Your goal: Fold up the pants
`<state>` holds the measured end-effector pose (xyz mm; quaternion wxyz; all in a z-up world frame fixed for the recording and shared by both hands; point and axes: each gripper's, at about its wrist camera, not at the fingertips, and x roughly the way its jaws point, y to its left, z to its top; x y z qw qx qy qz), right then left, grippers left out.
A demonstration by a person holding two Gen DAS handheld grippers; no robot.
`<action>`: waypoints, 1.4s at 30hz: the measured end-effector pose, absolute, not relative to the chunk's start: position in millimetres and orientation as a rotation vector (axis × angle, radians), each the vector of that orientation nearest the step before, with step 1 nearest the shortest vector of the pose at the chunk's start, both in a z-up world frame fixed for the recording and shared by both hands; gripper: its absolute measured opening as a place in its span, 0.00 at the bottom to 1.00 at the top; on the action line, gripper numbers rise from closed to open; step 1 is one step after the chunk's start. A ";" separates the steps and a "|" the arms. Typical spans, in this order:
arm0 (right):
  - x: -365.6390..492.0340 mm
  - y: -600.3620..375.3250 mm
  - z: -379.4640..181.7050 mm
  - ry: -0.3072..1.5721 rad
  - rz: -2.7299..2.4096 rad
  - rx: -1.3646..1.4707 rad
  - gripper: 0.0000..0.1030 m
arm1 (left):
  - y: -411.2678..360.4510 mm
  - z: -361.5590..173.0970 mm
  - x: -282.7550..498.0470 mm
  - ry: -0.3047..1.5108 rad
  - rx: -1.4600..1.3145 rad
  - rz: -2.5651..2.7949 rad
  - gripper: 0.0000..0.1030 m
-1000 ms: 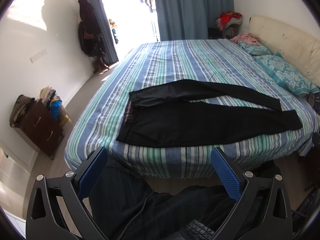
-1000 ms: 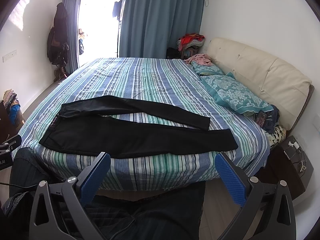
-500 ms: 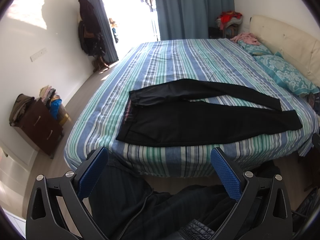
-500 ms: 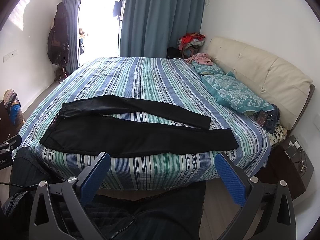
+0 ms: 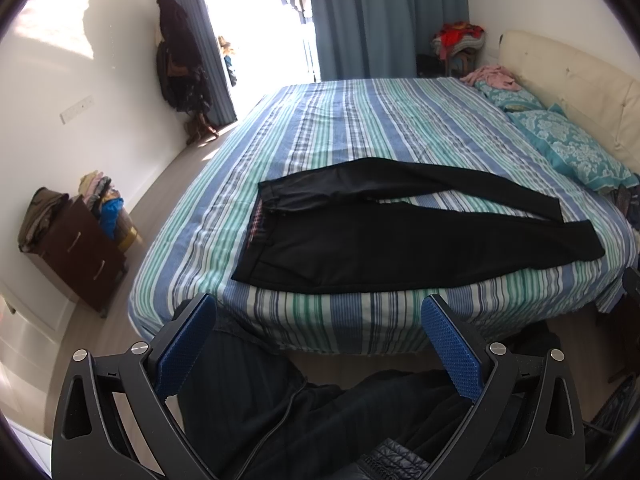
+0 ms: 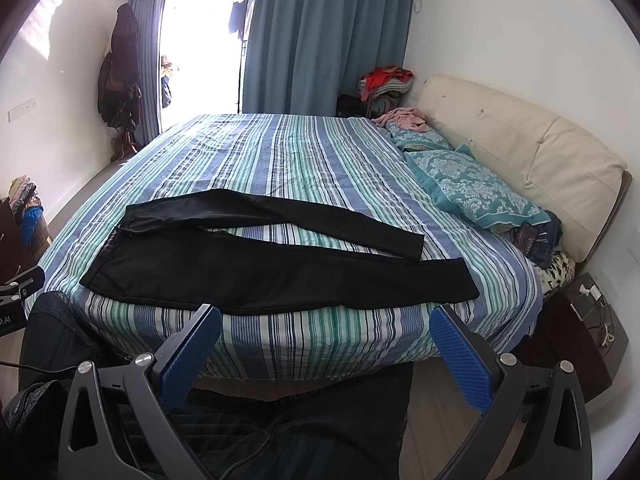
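Pants [image 5: 400, 244] lie spread flat near the front edge of the bed [image 5: 360, 128], black against a bedcover striped in blue, green and white. Their waistband sits toward the left, with a thin line of pink stitching showing along it, and the two legs run off to the right, split apart in a narrow V so that a wedge of striped cover shows between them. The nearer leg lies close to the edge of the mattress; the farther leg angles up and away from it. Neither tool touches the cloth. The left tool [image 5: 318, 344] hangs in front of the bed, below its edge, with its blue-padded fingers [image 5: 186, 344] spread wide and nothing between them. The right tool [image 6: 324, 356] hangs likewise before the bed edge, its blue pads [image 6: 460, 360] also wide apart and holding nothing. A patterned teal pillow [image 6: 468, 188] rests against the cream headboard [image 6: 520, 148] on the right. A dark wooden dresser [image 5: 80, 248] with clothes piled on it stands by the left wall, and blue curtains [image 6: 328, 36] hang beside a bright doorway.
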<state>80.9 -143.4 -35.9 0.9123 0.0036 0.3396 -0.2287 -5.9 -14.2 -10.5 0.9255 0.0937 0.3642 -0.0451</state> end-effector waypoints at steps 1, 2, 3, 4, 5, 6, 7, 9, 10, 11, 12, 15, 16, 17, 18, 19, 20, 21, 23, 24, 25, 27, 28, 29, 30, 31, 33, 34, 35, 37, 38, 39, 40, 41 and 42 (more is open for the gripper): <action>80.9 -143.4 -35.9 0.700 -0.470 0.007 1.00 | -14.2 -10.5 -5.9 0.747 0.192 -0.093 1.00; 81.2 -143.0 -35.9 0.700 -0.470 0.006 1.00 | -14.2 -10.5 -5.9 0.747 0.192 -0.093 1.00; 80.9 -143.7 -36.3 0.700 -0.469 0.006 1.00 | -14.2 -10.4 -5.8 0.747 0.192 -0.093 1.00; 81.1 -143.9 -36.5 0.701 -0.468 0.007 1.00 | -14.2 -10.4 -5.8 0.747 0.192 -0.093 1.00; 81.4 -144.4 -36.5 0.702 -0.467 0.007 1.00 | -14.1 -10.4 -5.8 0.747 0.193 -0.093 1.00; 81.5 -145.3 -36.2 0.703 -0.466 0.008 1.00 | -14.2 -10.4 -5.8 0.747 0.193 -0.093 1.00; 81.6 -145.2 -36.3 0.703 -0.466 0.007 1.00 | -14.1 -10.3 -5.8 0.747 0.193 -0.093 1.00; 81.5 -145.2 -36.3 0.703 -0.466 0.007 1.00 | -14.1 -10.3 -5.7 0.747 0.193 -0.093 1.00; 81.6 -145.2 -36.3 0.703 -0.466 0.007 1.00 | -14.2 -10.3 -5.6 0.747 0.193 -0.093 1.00; 81.6 -145.2 -36.3 0.703 -0.466 0.007 1.00 | -14.1 -10.3 -5.7 0.748 0.192 -0.092 1.00; 81.5 -145.2 -36.3 0.703 -0.466 0.007 1.00 | -14.2 -10.3 -5.7 0.747 0.192 -0.092 1.00; 81.6 -145.0 -36.4 0.702 -0.467 0.007 1.00 | -13.6 -10.5 -5.7 0.748 0.193 -0.093 1.00; 81.6 -145.1 -36.3 0.702 -0.466 0.007 1.00 | -14.1 -10.1 -5.5 0.748 0.193 -0.093 1.00; 81.7 -145.1 -36.3 0.702 -0.466 0.007 1.00 | -14.1 -10.1 -5.5 0.748 0.193 -0.092 1.00; 81.7 -145.1 -36.3 0.703 -0.466 0.007 1.00 | -14.1 -10.1 -5.5 0.748 0.193 -0.093 1.00; 81.9 -145.2 -36.5 0.703 -0.466 0.007 1.00 | -14.1 -10.1 -5.5 0.748 0.193 -0.093 1.00; 82.0 -145.3 -36.6 0.703 -0.466 0.008 1.00 | -13.8 -10.3 -5.6 0.748 0.193 -0.093 1.00; 81.9 -144.3 -37.1 0.703 -0.466 0.008 1.00 | -13.6 -10.3 -5.6 0.748 0.194 -0.093 1.00; 82.5 -144.2 -37.5 0.705 -0.465 0.011 1.00 | -13.5 -10.2 -5.5 0.748 0.194 -0.093 1.00; 83.0 -143.3 -37.5 0.705 -0.465 0.011 1.00 | -14.0 -9.9 -5.4 0.748 0.193 -0.093 1.00; 83.2 -143.2 -37.7 0.705 -0.464 0.012 1.00 | -13.7 -10.1 -5.4 0.748 0.193 -0.093 1.00; 83.2 -143.3 -37.7 0.705 -0.464 0.011 1.00 | -14.1 -9.8 -5.3 0.748 0.193 -0.093 1.00; 83.2 -143.4 -37.6 0.705 -0.464 0.011 1.00 | -14.1 -9.8 -5.3 0.748 0.193 -0.093 1.00; 83.4 -143.0 -37.8 0.705 -0.464 0.011 1.00 | -14.1 -9.8 -5.3 0.748 0.193 -0.092 1.00; 83.2 -143.4 -37.6 0.705 -0.464 0.011 1.00 | -14.2 -9.7 -5.3 0.748 0.193 -0.092 1.00; 83.2 -143.5 -37.5 0.705 -0.464 0.011 1.00 | -13.8 -9.8 -5.3 0.748 0.193 -0.092 1.00; 83.6 -143.3 -37.6 0.705 -0.464 0.010 1.00 | -14.1 -9.6 -5.2 0.748 0.193 -0.092 1.00; 83.6 -143.3 -37.6 0.705 -0.464 0.011 1.00 | -13.8 -9.7 -5.2 0.748 0.193 -0.092 1.00; 83.8 -143.1 -37.9 0.705 -0.464 0.011 1.00 | -14.0 -9.5 -5.0 0.748 0.193 -0.093 1.00; 83.6 -143.2 -37.7 0.705 -0.464 0.011 1.00 | -14.0 -9.4 -5.0 0.749 0.193 -0.092 1.00; 83.7 -143.0 -37.8 0.706 -0.463 0.011 1.00 | -14.0 -9.4 -4.9 0.749 0.193 -0.092 1.00; 84.0 -143.1 -37.9 0.707 -0.462 0.011 1.00 | -13.7 -10.5 -5.0 0.749 0.192 -0.092 1.00; 84.2 -143.0 -38.2 0.707 -0.462 0.010 1.00 | -13.0 -11.2 -5.1 0.750 0.192 -0.092 1.00; 84.6 -142.6 -38.5 0.708 -0.461 0.010 1.00 | -13.2 -11.6 -5.2 0.750 0.192 -0.092 1.00; 84.2 -142.6 -39.0 0.709 -0.460 0.011 1.00 | -12.4 -12.1 -5.3 0.752 0.191 -0.092 1.00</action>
